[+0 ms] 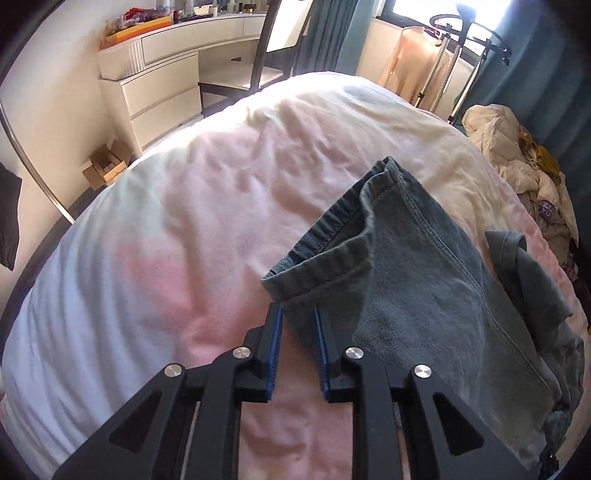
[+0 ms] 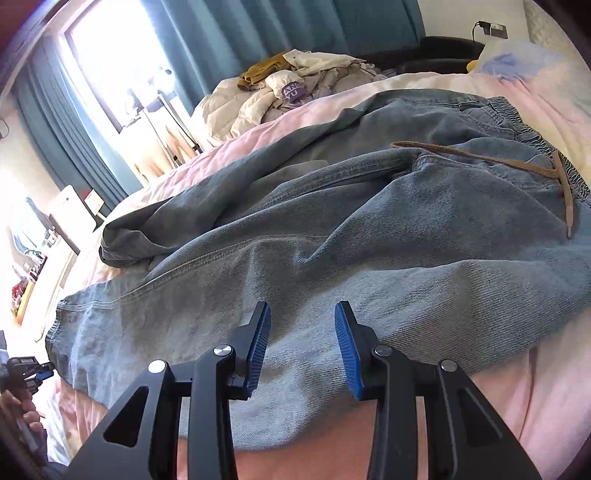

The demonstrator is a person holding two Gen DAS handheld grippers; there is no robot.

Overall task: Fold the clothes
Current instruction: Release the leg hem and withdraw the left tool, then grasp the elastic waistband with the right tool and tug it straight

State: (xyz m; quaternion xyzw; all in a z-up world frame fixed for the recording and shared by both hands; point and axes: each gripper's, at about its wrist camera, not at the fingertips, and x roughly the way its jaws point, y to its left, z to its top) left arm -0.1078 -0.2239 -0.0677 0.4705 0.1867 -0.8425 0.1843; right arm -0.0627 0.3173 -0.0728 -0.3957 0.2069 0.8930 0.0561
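Observation:
A pair of blue-grey jeans (image 1: 424, 277) lies spread across the pink and white bed cover (image 1: 166, 240). My left gripper (image 1: 297, 314) is shut on the hem of one leg cuff, which bunches up just beyond the blue pads. In the right wrist view the jeans (image 2: 332, 240) stretch from cuff at the left to the elastic waistband (image 2: 517, 122) at the right, with a brown drawstring (image 2: 480, 158) lying across them. My right gripper (image 2: 303, 314) hovers open over the near leg, nothing between its fingers. The left gripper (image 2: 29, 369) and a hand show at the far left edge.
A heap of pale clothes (image 2: 295, 85) sits at the bed's far side, by the teal curtains (image 2: 258, 29). Beyond the bed stand a white dresser (image 1: 159, 88), a dark chair (image 1: 266, 55), a garment rack with a peach top (image 1: 417, 62) and a cardboard box (image 1: 107, 166).

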